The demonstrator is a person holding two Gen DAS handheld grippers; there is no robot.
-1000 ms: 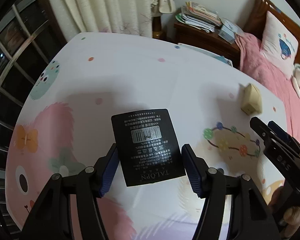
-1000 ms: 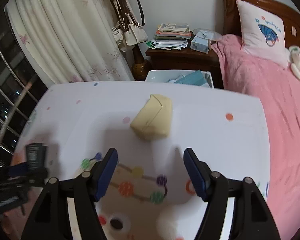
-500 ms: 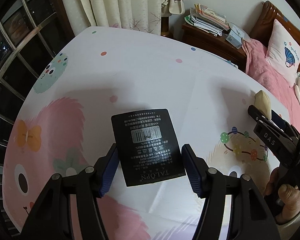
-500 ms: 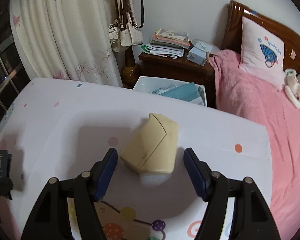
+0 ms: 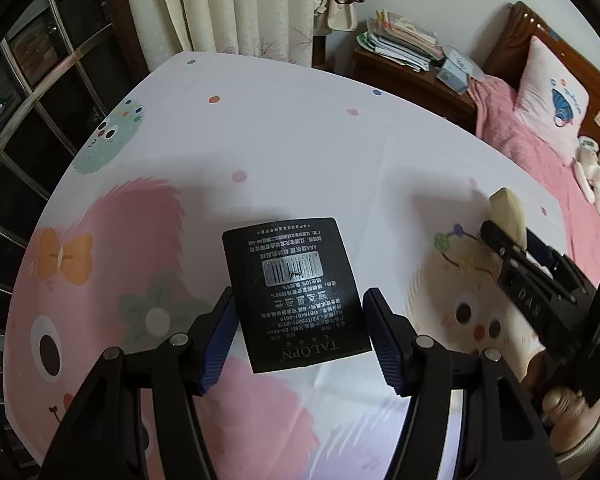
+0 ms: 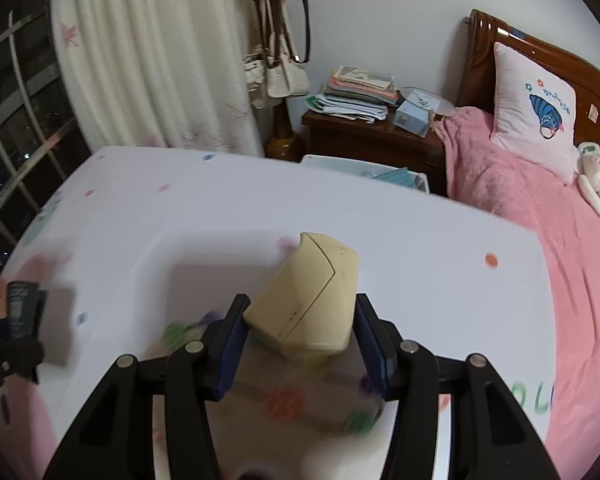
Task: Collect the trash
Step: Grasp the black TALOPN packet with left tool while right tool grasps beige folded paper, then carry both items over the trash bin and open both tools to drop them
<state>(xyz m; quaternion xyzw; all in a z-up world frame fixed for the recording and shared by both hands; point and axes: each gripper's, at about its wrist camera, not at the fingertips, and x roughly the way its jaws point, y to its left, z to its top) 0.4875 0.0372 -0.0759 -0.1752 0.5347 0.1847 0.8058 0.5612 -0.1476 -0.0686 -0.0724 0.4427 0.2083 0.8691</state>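
A flat black package with a barcode label is held in my left gripper, above the cartoon-print table; it looks the same across frames, with the left pad at its edge. My right gripper is closed around a cream-coloured box, its blue pads touching both sides. The box seems lifted slightly. In the left wrist view the right gripper and cream box show at the right. The black package also shows in the right wrist view.
A white bin with blue paper stands beyond the table's far edge. A wooden nightstand with stacked books, a pink bed and curtains lie behind. A window is at the left.
My right gripper moved forward over the cream box and closed on it. My left gripper kept the black package and shifted slightly over the table.
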